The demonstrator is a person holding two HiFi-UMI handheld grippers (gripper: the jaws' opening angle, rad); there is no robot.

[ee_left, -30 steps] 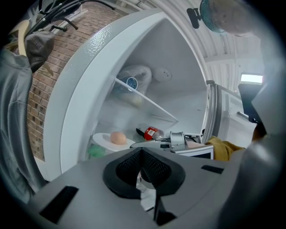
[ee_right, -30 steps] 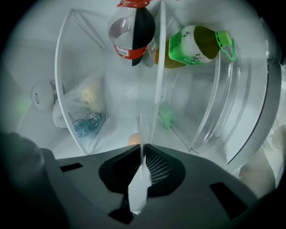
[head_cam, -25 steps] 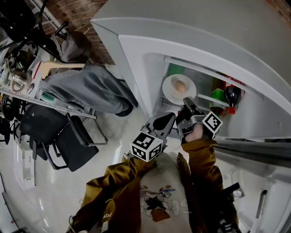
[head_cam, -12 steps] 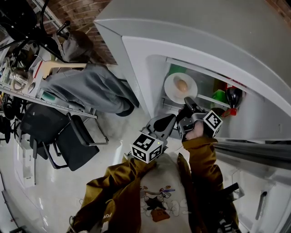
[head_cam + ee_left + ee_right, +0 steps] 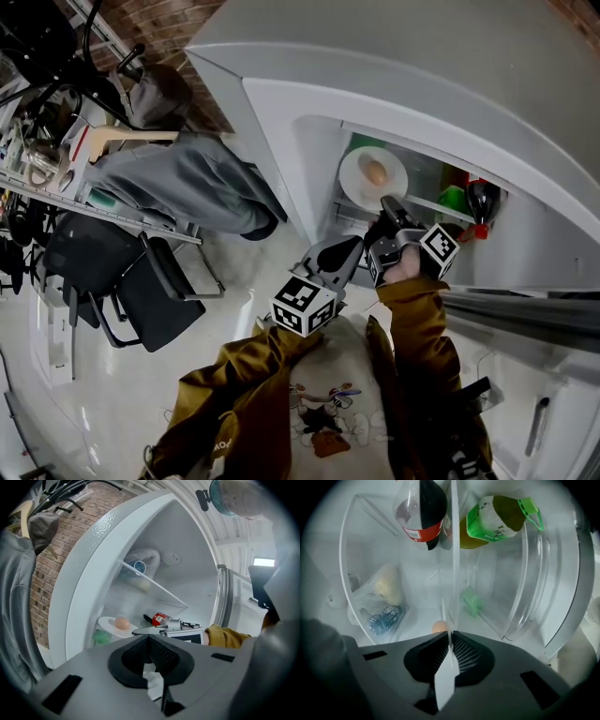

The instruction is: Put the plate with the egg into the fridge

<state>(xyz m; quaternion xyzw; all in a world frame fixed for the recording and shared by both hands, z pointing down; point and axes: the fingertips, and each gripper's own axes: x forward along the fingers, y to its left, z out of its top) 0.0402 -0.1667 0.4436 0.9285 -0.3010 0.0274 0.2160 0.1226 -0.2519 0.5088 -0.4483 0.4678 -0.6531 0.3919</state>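
A white plate [image 5: 356, 190] with a brown egg [image 5: 374, 172] on it hangs inside the open fridge [image 5: 281, 112], level with a shelf. My right gripper [image 5: 388, 208] is shut on the plate's near rim. In the right gripper view the plate [image 5: 452, 573] shows edge-on as a thin white line between the jaws of my right gripper [image 5: 451, 637], with the egg [image 5: 439, 626] just left of it. My left gripper [image 5: 349, 248] hangs shut and empty below the fridge opening. Its own view shows the plate [image 5: 107, 624], the egg [image 5: 122, 622] and my right gripper [image 5: 140, 631].
On the fridge shelf lie a cola bottle [image 5: 419, 513] and a green-capped bottle [image 5: 497, 515]. A water bottle [image 5: 384, 618], a bag [image 5: 386, 588] and a green item [image 5: 472, 603] lie deeper in. The fridge door [image 5: 525, 314] stands open at right. A black chair [image 5: 141, 281] is at left.
My right gripper has carried the plate with the egg slightly deeper into the fridge. The left gripper has barely moved.
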